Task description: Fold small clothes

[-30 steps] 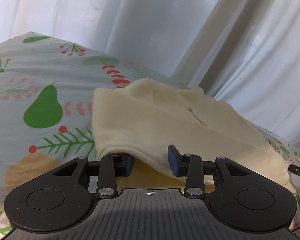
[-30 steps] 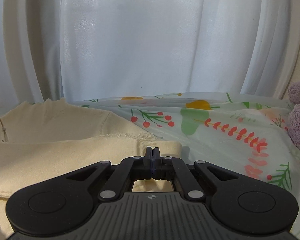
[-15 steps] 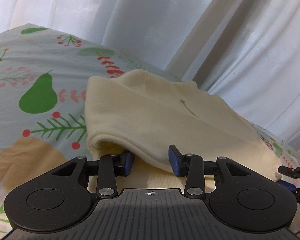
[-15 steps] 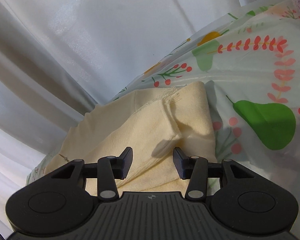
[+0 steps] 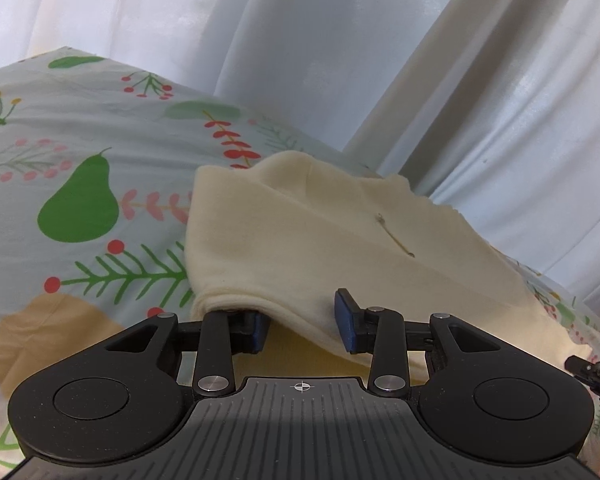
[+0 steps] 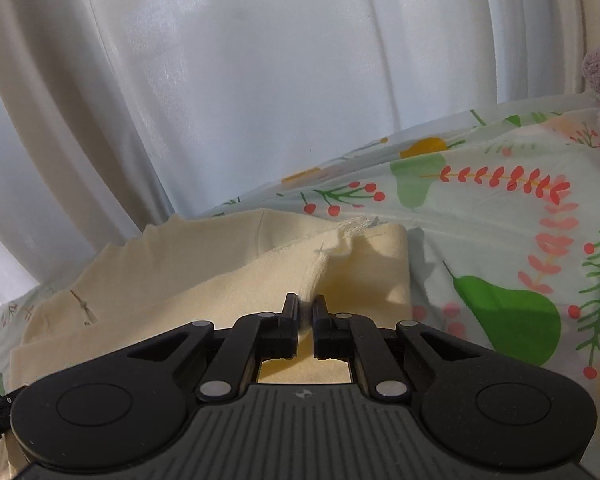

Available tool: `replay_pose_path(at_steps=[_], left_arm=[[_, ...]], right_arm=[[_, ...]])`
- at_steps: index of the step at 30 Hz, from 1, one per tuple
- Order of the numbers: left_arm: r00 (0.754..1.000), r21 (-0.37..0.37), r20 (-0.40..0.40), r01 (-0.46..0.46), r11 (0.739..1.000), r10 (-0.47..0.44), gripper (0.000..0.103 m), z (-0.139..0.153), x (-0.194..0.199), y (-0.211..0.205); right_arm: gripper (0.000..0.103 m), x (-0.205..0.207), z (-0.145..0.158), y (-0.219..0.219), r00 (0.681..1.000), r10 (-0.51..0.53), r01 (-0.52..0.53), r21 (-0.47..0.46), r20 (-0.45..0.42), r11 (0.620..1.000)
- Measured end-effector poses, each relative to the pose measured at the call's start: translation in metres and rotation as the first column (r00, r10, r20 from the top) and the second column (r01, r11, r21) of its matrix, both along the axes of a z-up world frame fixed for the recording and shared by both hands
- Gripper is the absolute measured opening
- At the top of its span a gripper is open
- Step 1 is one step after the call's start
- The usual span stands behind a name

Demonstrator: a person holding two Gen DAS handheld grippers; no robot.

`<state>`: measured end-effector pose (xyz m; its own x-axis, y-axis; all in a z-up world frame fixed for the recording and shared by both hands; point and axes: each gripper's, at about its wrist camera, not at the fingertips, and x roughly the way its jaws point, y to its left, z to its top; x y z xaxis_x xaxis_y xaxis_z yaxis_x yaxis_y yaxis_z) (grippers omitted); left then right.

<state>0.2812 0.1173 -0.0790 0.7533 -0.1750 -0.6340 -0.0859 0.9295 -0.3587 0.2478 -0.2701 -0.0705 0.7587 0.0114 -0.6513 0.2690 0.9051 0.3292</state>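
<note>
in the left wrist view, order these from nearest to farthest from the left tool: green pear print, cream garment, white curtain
1. cream garment: draped over the left tool, between its open fingers.
2. green pear print: on the bedsheet, off to the left.
3. white curtain: hanging behind the bed, at the back.

Your left gripper (image 5: pixel 302 326) sits low and level, its blue-padded fingers (image 5: pixel 345 322) spread wide apart, the left one tucked under a cloth edge. Your right gripper (image 6: pixel 306 314) tilts slightly, its fingers (image 6: pixel 290 312) drawn nearly together with only a thin gap between them, pinching fabric there.
</note>
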Motion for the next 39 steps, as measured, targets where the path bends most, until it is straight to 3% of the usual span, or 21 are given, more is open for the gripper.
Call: replay_pose_path(at_steps=[1,4,6,7,10,12,14,17,20,28,31,34,36,39], left_arm=[[1.000,0.007,-0.004,0.005,1.000,-0.005,0.040,0.001,-0.001,-0.001],[0.999,0.001,-0.015,0.033,0.999,-0.033,0.043,0.003,-0.007,0.001],[0.999,-0.015,-0.022,0.038,0.999,-0.038,0.044,0.002,-0.014,0.001],[0.999,-0.027,-0.024,0.043,0.999,-0.044,0.044,0.002,-0.017,0.000],[0.998,-0.024,-0.014,0.057,0.998,-0.057,0.046,0.001,-0.026,-0.008],[0.998,0.009,-0.002,0.067,0.998,-0.067,0.048,0.000,-0.028,-0.015],[0.997,0.039,0.002,0.076,0.996,-0.076,0.049,0.001,-0.029,-0.018],[0.997,0.028,0.009,0.081,0.996,-0.081,0.049,0.000,-0.031,-0.015],[0.996,0.007,0.023,0.085,0.996,-0.085,0.049,-0.002,-0.032,-0.010],[0.992,0.002,0.058,0.111,0.994,-0.111,0.049,-0.006,-0.037,-0.006],[0.991,0.011,0.063,0.120,0.993,-0.121,0.049,-0.006,-0.037,-0.007],[0.992,0.020,0.039,0.119,0.993,-0.120,0.052,-0.002,-0.038,-0.007],[0.993,0.016,0.013,0.116,0.993,-0.116,0.055,0.001,-0.042,-0.006],[0.992,0.015,-0.024,0.122,0.992,-0.122,0.056,0.006,-0.054,-0.003]], right_arm=[[0.007,0.000,-0.002,-0.005,0.999,0.008,-0.006,0.048,-0.035,0.999],[0.013,-0.013,0.003,-0.020,1.000,0.017,-0.014,0.208,-0.013,0.978],[0.029,-0.024,0.005,-0.024,0.999,0.034,-0.027,0.274,-0.020,0.961],[0.031,-0.026,0.003,-0.024,0.999,0.041,-0.030,0.294,-0.030,0.955],[0.031,-0.028,-0.013,-0.023,0.994,0.061,-0.020,0.402,-0.089,0.915],[0.031,-0.025,-0.026,-0.022,0.994,0.035,0.022,0.497,-0.105,0.868],[0.031,-0.020,-0.028,-0.022,0.995,0.010,0.047,0.526,-0.104,0.849],[0.030,-0.016,-0.030,-0.020,0.991,-0.035,0.100,0.561,-0.126,0.822],[0.008,-0.012,-0.028,-0.017,0.989,-0.055,0.116,0.508,-0.134,0.853],[0.007,0.004,-0.023,-0.024,0.991,-0.092,0.122,0.414,-0.093,0.902],[0.007,0.008,-0.024,-0.025,0.996,-0.051,0.077,0.382,-0.079,0.921],[0.019,-0.001,-0.020,-0.024,0.996,0.015,0.016,0.352,-0.084,0.936],[0.047,-0.019,-0.014,-0.023,0.995,0.069,-0.043,0.332,-0.066,0.942],[0.058,-0.051,-0.007,-0.017,0.980,0.190,-0.168,0.277,-0.053,0.946]])
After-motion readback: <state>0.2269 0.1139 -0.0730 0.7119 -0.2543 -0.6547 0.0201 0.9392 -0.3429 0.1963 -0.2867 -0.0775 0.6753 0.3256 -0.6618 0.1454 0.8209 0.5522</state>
